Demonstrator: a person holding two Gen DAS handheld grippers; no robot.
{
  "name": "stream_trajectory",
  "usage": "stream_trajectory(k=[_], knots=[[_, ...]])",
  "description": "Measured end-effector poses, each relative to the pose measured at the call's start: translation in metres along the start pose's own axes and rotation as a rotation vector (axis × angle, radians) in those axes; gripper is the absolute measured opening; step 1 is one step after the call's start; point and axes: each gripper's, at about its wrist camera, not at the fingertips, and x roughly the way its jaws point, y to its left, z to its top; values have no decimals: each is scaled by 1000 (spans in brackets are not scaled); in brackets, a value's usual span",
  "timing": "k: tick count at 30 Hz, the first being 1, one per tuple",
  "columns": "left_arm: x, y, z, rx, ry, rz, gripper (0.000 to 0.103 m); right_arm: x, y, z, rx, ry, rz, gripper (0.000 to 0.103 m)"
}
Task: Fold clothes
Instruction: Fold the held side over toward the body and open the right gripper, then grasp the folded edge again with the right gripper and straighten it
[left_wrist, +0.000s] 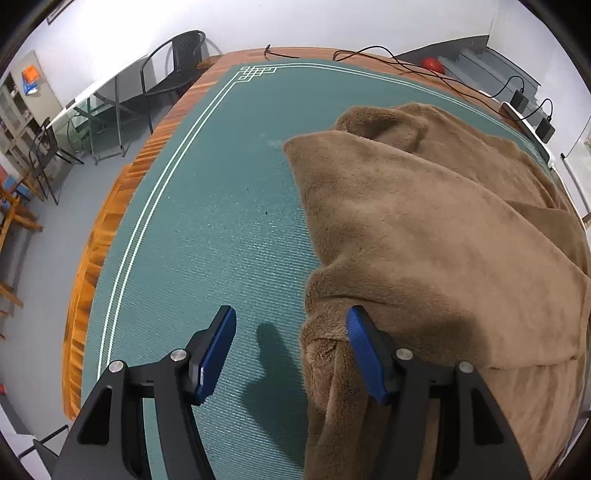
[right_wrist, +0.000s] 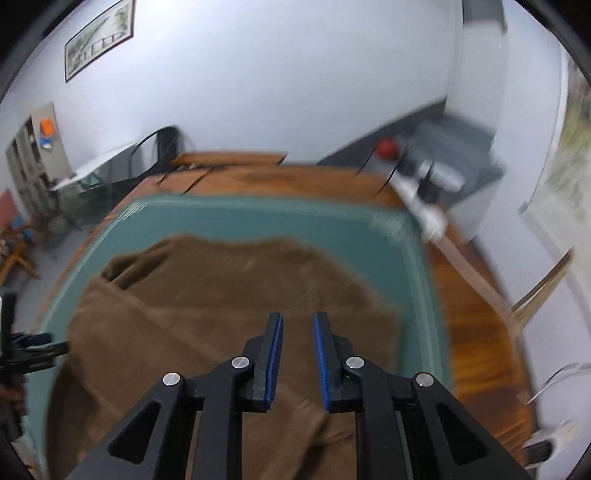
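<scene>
Through my left wrist camera, my left gripper has its fingers spread wide and grasping nothing: one over the green mat, the other at the near left edge of the brown fleece garment. The garment lies partly doubled over itself on the mat. If I take that edge, I judge I should catch every plush layer, since thick fleece slips. Beyond the garment, cables run along the wooden tabletop.

Through my right wrist camera, which is blurred, my right gripper hovers above the garment's middle, fingers narrowly apart, empty. Past the garment: white wall, framed picture.
</scene>
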Motion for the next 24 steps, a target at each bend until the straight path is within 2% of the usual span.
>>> stream_trajectory(k=[1, 2, 3, 12, 16, 19, 21, 24], knots=[[1, 2, 0, -5, 2, -2, 67, 3, -2, -6, 12, 12, 1, 42], [2, 2, 1, -9, 4, -6, 68, 6, -5, -12, 25, 23, 1, 73], [3, 3, 1, -12, 5, -9, 68, 9, -7, -18, 37, 35, 2, 87], [5, 2, 3, -12, 13, -10, 70, 37, -40, -64, 197, 141, 96, 86], [6, 3, 4, -17, 17, -11, 74, 47, -36, -70, 180, 154, 136, 82], [7, 4, 5, -21, 20, -12, 75, 60, -33, -73, 163, 179, 146, 74], [8, 5, 5, -23, 21, -13, 75, 67, -34, -76, 171, 200, 165, 61], [8, 6, 6, -27, 23, -18, 75, 68, -25, -79, 137, 208, 177, 54]])
